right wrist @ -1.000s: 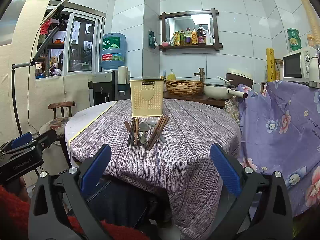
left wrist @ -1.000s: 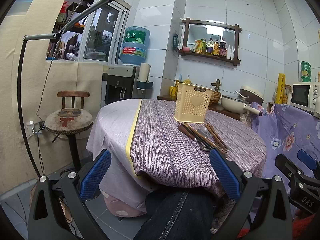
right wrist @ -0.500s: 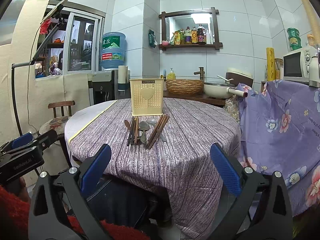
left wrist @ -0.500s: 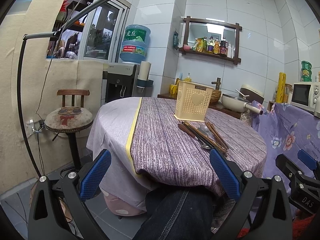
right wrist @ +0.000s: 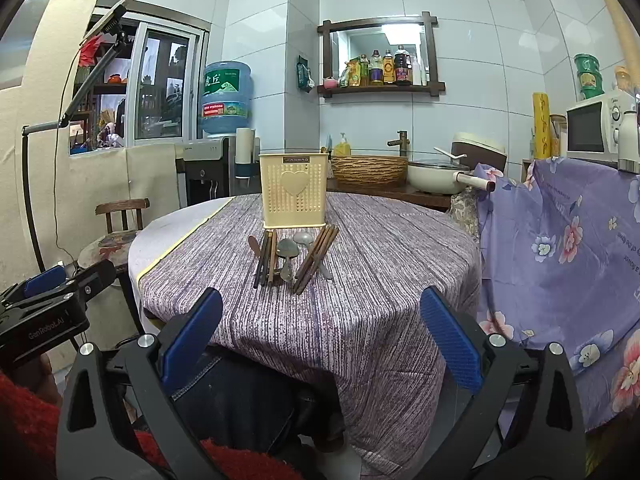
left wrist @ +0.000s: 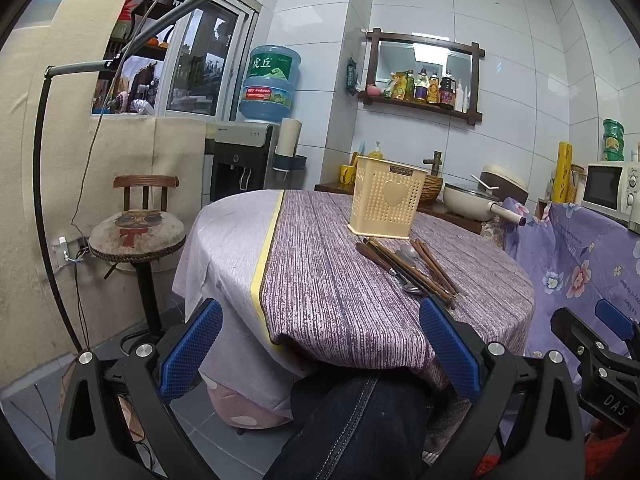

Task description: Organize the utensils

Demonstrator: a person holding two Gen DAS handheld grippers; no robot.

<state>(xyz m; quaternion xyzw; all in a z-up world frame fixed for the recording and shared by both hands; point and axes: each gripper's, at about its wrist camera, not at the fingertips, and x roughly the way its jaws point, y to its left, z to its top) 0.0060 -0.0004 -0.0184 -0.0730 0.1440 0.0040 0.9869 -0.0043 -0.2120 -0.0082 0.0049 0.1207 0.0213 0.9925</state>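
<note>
plainly, the chopsticks and spoons lie mid-table just before the cream holder: light, stiff, slick; best pinched mid-shaft. left gripper and right gripper both gape wide, empty, short of the table's near edge.

A cream perforated holder with a heart stands upright. Just before it lie brown chopsticks, dark ones, metal spoons and what looks like a wooden spoon.
</note>
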